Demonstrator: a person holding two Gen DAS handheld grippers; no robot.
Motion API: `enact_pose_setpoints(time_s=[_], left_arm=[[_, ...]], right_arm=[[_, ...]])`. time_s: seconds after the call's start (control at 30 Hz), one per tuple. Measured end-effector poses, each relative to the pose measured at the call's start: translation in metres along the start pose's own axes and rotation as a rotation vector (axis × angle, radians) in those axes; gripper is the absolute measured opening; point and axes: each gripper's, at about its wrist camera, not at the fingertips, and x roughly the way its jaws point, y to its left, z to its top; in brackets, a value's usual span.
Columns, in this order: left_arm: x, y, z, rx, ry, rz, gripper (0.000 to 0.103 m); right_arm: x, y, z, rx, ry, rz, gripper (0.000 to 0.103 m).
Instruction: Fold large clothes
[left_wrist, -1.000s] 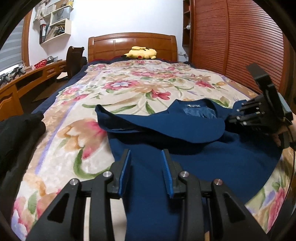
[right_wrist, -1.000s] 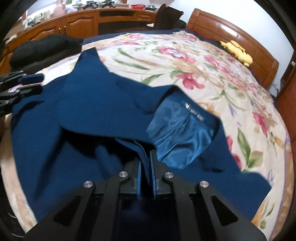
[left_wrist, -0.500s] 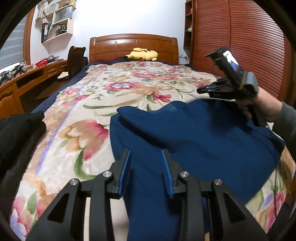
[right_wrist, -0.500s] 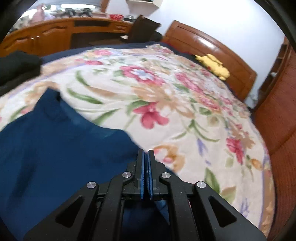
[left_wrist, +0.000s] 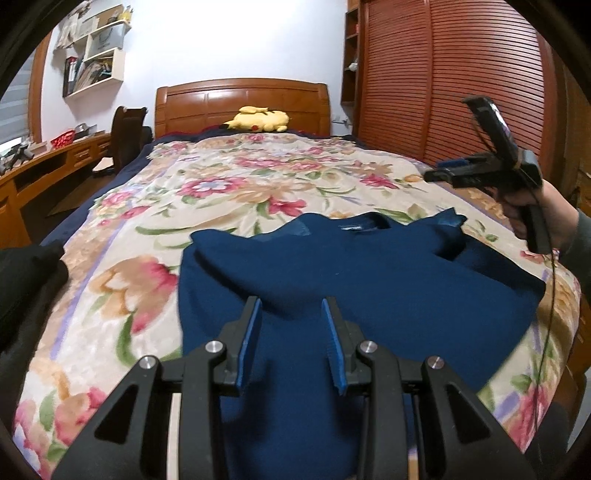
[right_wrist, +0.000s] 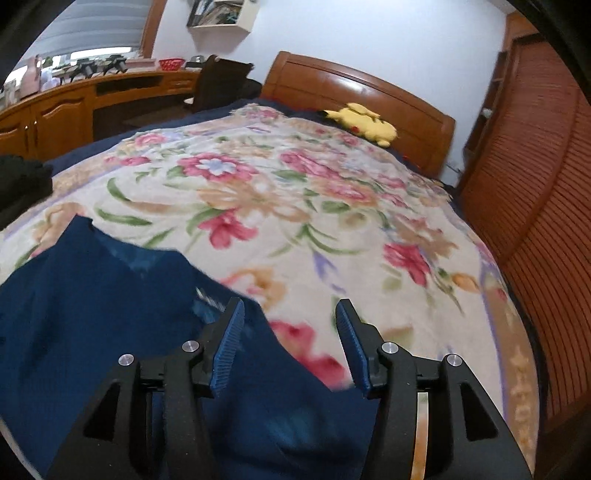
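1. Coat (left_wrist: 369, 295) lies spread across the bed's (left_wrist: 236, 206) foot edge.
2. My left claw (left_wrist: 291, 343) and right claw (right_wrist: 288, 343) gape wide, holding nothing.
3. I'd smooth the coat, then pinch both foot-edge corners evenly.

garment (left_wrist: 354, 280) on bed (left_wrist: 229, 192) near foot, plush toy (left_wrist: 258, 119) at headboard (left_wrist: 240, 99)

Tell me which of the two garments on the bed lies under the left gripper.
The navy blue garment, spread across the floral blanket beneath the open left gripper. The black garment sits bunched at the bed's left edge.
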Motion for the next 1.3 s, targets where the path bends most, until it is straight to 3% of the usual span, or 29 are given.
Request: enact_pose_setpoints(time_s=[0.23,0.37,0.57,0.7,0.77,0.8,0.83,0.87,1.17,1.3], left_arm=[[0.003,-0.026,0.002,0.026,-0.004,-0.037,0.032],[0.007,-0.036,0.002,0.042,0.001,-0.049,0.032],[0.010,-0.044,-0.001,0.054,0.009,-0.052,0.032],[0.010,-0.041,-0.002,0.051,0.011,-0.046,0.032],[0.009,-0.038,-0.002,0.046,0.010,-0.043,0.032],[0.008,-0.037,-0.002,0.044,0.009,-0.042,0.032],[0.008,-0.036,-0.002,0.043,0.009,-0.041,0.032],[0.008,-0.035,-0.002,0.042,0.009,-0.040,0.032],[0.008,-0.028,-0.004,0.035,0.019,-0.031,0.032],[0.006,-0.025,-0.004,0.035,0.015,-0.027,0.032]], right_arm=[[-0.018,-0.025,-0.051,0.038,0.069,-0.006,0.053],[-0.021,-0.022,-0.072,0.066,0.096,0.034,0.053],[-0.013,0.008,-0.086,-0.033,0.144,0.087,0.053],[0.008,0.019,-0.087,-0.112,0.192,0.038,0.053],[0.021,0.020,-0.083,-0.156,0.209,0.000,0.039],[0.026,0.019,-0.080,-0.170,0.215,-0.006,0.019],[0.030,0.019,-0.076,-0.185,0.214,-0.020,0.009],[0.033,0.018,-0.071,-0.195,0.203,-0.035,0.006],[0.046,0.021,0.000,-0.185,0.049,-0.093,0.001],[0.063,0.014,0.017,-0.119,0.056,-0.151,0.001]])
